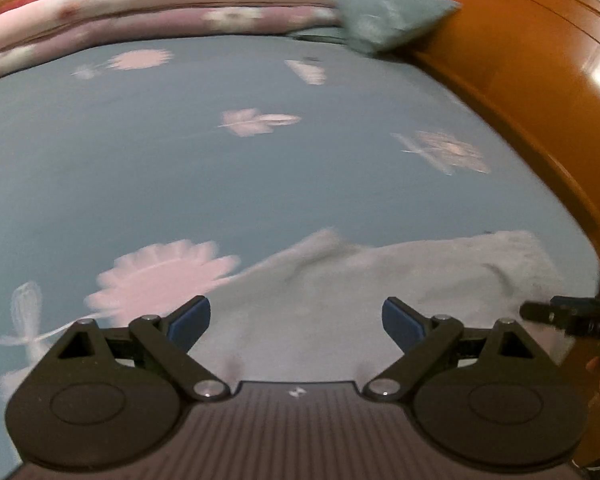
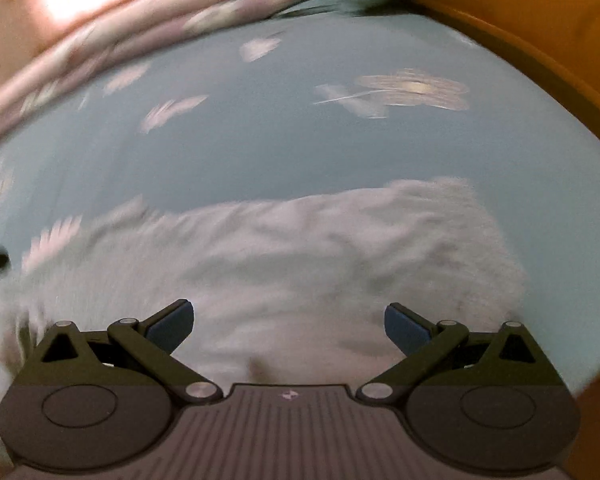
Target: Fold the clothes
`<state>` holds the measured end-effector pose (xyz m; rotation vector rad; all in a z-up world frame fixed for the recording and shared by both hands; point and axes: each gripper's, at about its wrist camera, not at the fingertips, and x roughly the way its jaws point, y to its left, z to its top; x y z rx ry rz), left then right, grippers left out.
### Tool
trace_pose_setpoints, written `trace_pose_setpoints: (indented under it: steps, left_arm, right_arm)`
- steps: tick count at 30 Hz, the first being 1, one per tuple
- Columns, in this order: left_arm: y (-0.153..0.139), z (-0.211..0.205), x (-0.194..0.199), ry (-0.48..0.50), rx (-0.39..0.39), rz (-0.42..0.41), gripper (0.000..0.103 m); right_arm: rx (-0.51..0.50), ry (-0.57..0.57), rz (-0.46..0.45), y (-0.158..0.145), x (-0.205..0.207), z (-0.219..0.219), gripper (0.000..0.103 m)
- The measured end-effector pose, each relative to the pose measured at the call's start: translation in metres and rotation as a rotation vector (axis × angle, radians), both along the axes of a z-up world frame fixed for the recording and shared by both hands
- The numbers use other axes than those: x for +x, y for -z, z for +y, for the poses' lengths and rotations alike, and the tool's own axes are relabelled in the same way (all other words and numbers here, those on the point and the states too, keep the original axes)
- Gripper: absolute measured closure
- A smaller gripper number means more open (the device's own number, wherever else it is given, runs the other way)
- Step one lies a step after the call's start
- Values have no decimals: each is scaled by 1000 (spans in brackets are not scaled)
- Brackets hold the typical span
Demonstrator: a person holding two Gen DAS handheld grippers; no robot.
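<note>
A pale grey-white garment (image 1: pixel 380 280) lies crumpled on a blue bedsheet (image 1: pixel 180 180) printed with pink flowers. In the left wrist view my left gripper (image 1: pixel 296 320) hovers over the garment's near left part, jaws wide apart, nothing between the blue pads. The other gripper's dark body (image 1: pixel 572 316) shows at the right edge. In the right wrist view the garment (image 2: pixel 280 252) spreads across the middle, blurred by motion. My right gripper (image 2: pixel 290 324) is above its near edge, open and empty.
An orange wooden bed frame (image 1: pixel 540 80) curves along the right side. Folded pink floral bedding (image 1: pixel 140 12) and a teal pillow (image 1: pixel 380 16) lie at the far end of the bed. A wide stretch of blue sheet (image 2: pixel 260 140) lies beyond the garment.
</note>
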<state>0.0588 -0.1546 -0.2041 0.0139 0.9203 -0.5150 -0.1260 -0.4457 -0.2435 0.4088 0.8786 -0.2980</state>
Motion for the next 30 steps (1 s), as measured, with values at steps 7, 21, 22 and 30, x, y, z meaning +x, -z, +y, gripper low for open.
trace_pose_setpoints:
  steps: [7, 21, 22, 30]
  left_arm:
    - [3, -96, -4, 209, -29, 41, 10]
    - [19, -191, -15, 427, 15, 133, 10]
    - [20, -193, -16, 435, 17, 136, 10]
    - [29, -211, -19, 449, 13, 171, 10]
  right_arm:
    - [326, 348, -121, 35, -70, -84, 0]
    - [601, 407, -274, 88, -56, -140, 0]
    - [608, 402, -281, 89, -55, -144, 0]
    - [782, 272, -323, 102, -40, -171, 0]
